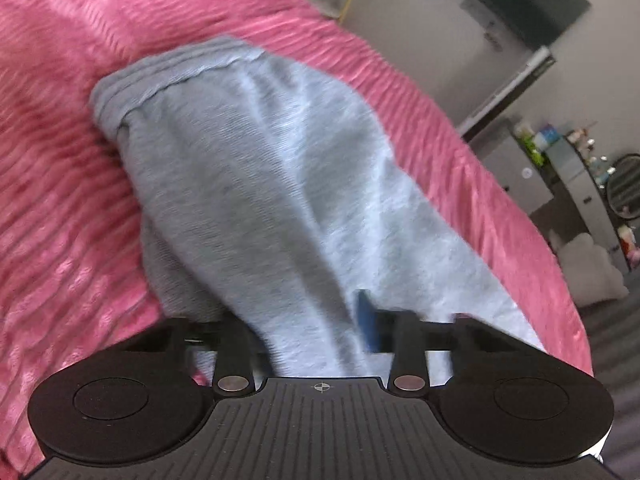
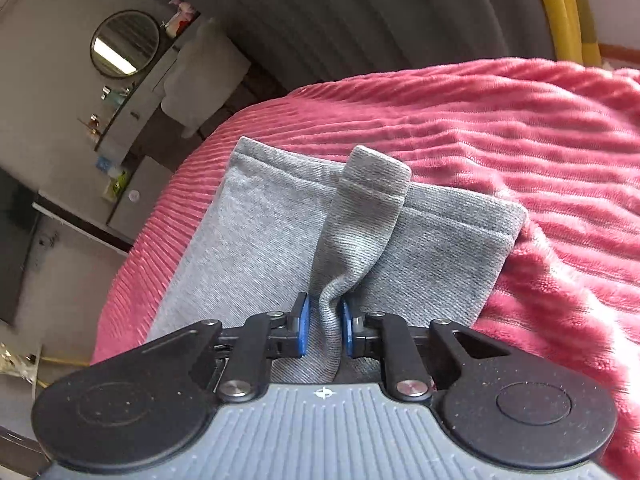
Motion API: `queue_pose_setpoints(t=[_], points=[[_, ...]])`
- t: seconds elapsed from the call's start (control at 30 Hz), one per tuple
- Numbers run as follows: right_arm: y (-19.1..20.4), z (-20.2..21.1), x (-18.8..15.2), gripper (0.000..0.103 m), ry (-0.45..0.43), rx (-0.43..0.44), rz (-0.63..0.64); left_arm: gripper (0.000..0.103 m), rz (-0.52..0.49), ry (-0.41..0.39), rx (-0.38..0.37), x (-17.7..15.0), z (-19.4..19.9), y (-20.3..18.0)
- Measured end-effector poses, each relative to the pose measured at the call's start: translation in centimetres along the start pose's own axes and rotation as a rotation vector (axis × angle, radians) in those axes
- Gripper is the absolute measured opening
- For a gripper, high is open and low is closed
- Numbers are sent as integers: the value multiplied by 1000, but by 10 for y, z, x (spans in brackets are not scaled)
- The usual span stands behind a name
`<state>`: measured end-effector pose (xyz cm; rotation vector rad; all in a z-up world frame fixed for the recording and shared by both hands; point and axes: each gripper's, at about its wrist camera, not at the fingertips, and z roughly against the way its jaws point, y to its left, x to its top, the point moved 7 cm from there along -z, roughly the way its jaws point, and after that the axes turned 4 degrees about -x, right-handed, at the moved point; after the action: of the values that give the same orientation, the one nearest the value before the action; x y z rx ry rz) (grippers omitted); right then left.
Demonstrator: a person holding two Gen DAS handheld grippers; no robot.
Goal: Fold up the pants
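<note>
Grey pants lie on a pink ribbed blanket. In the left wrist view the cloth runs up from my left gripper to a hemmed end at the upper left; the fabric covers the left finger and only one blue pad shows, pressed against the cloth. In the right wrist view my right gripper is shut on a pinched fold of the pants, blue pads on both sides. Beyond it the hemmed leg ends lie flat, one cuff standing up in a roll.
The blanket covers a bed whose edge drops off at the left of the right wrist view. Beyond are a dresser with a round mirror, bottles and a white cushion. A yellow pole stands at the far side.
</note>
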<state>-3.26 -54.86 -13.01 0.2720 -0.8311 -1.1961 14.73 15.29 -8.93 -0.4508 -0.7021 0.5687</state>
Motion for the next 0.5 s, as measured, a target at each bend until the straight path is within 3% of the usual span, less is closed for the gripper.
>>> queue_pose_setpoints(t=[0.07, 0.3, 0.4, 0.5], points=[[2, 4, -1, 6, -2, -15, 21, 16, 13, 12, -6, -2, 6, 3], [17, 52, 12, 2, -100, 46, 57, 15, -32, -19, -93, 0, 45, -5], [7, 61, 7, 2, -120, 26, 76, 15, -44, -15, -77, -2, 48, 1], [-15, 44, -3, 2, -58, -52, 49, 15, -27, 35, -17, -8, 32, 15]])
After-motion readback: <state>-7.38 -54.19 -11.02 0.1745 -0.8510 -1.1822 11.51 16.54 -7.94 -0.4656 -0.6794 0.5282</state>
